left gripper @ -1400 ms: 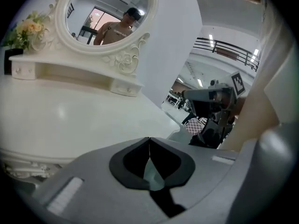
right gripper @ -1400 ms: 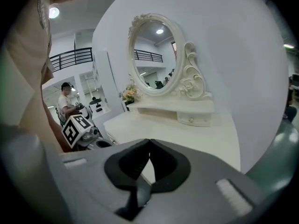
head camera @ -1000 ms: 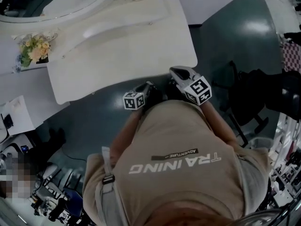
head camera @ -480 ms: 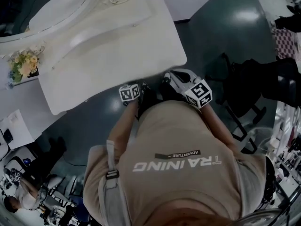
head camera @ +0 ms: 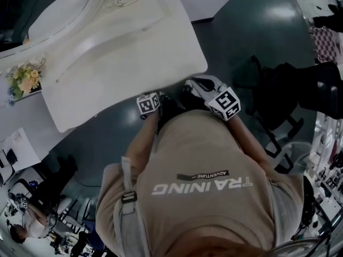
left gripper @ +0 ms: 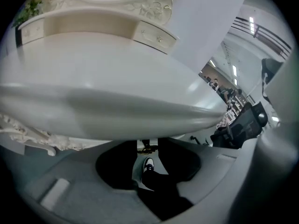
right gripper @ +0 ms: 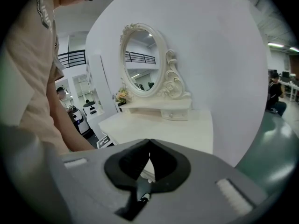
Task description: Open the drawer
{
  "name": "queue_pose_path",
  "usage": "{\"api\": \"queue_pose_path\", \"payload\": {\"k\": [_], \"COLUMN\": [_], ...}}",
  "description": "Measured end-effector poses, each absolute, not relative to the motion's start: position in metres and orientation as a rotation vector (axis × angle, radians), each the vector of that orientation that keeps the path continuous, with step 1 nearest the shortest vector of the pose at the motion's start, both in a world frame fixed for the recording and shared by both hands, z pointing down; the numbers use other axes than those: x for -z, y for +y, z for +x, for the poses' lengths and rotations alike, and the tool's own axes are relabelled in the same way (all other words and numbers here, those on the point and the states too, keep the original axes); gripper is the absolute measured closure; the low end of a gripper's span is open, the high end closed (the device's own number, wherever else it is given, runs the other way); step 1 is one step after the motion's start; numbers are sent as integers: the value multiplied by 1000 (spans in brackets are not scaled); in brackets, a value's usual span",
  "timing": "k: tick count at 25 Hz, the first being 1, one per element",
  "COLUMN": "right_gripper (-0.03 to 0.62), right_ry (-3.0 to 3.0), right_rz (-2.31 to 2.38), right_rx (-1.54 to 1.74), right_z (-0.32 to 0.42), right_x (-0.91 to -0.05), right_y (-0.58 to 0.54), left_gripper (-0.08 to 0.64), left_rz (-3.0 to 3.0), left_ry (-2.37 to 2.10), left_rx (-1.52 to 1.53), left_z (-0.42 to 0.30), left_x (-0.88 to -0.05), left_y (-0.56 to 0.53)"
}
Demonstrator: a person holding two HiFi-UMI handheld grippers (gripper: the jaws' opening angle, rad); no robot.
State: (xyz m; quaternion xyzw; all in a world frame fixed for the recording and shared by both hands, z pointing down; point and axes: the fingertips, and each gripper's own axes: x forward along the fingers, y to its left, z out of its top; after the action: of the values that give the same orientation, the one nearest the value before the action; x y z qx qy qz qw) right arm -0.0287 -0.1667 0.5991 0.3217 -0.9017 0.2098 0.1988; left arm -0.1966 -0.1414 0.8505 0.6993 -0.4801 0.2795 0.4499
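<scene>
A white dressing table (head camera: 107,63) with an oval mirror (right gripper: 139,59) stands before me. Two small drawers (left gripper: 154,34) sit on its top under the mirror, one of them the small drawer (right gripper: 175,115). My left gripper (left gripper: 148,146) is low at the table's front edge (left gripper: 140,115), just under the rounded lip. Its jaws are opening with nothing between them, and only floor and a shoe show through the gap. From above, the left gripper (head camera: 159,99) touches the table's near edge. My right gripper (right gripper: 149,141) is shut and empty, short of the table, and shows in the head view as the right gripper (head camera: 195,87).
A carved trim (left gripper: 28,134) runs under the tabletop at the left. A flower bunch (head camera: 21,79) stands at the table's far left. Black chairs (head camera: 284,95) and clutter are at the right. A low white cabinet (head camera: 16,143) is at the left, with other people (head camera: 24,224) beyond.
Both grippers have come closer to the table's front edge, and the left one now reaches it. The head view has shifted, so the table lies further right.
</scene>
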Motion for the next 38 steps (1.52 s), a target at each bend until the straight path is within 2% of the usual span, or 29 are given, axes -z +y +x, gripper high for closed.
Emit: {"api": "queue_pose_path", "payload": {"k": [5, 30, 38], "right_gripper": [589, 589, 589], "right_ry": [-2523, -2645, -2656], "right_rz": [850, 717, 728], "right_rx": [-585, -608, -635], "right_z": [-14, 2, 11], "right_x": [-603, -617, -623], "right_y": [-171, -186, -180], "left_gripper": [425, 430, 430], "left_rz": [1683, 1683, 1655], "left_ry": [-1170, -1196, -1168], "left_rx": [-904, -881, -908], "left_z": [-188, -186, -176], "left_x": [-862, -854, -857], "left_y": [-139, -138, -103]}}
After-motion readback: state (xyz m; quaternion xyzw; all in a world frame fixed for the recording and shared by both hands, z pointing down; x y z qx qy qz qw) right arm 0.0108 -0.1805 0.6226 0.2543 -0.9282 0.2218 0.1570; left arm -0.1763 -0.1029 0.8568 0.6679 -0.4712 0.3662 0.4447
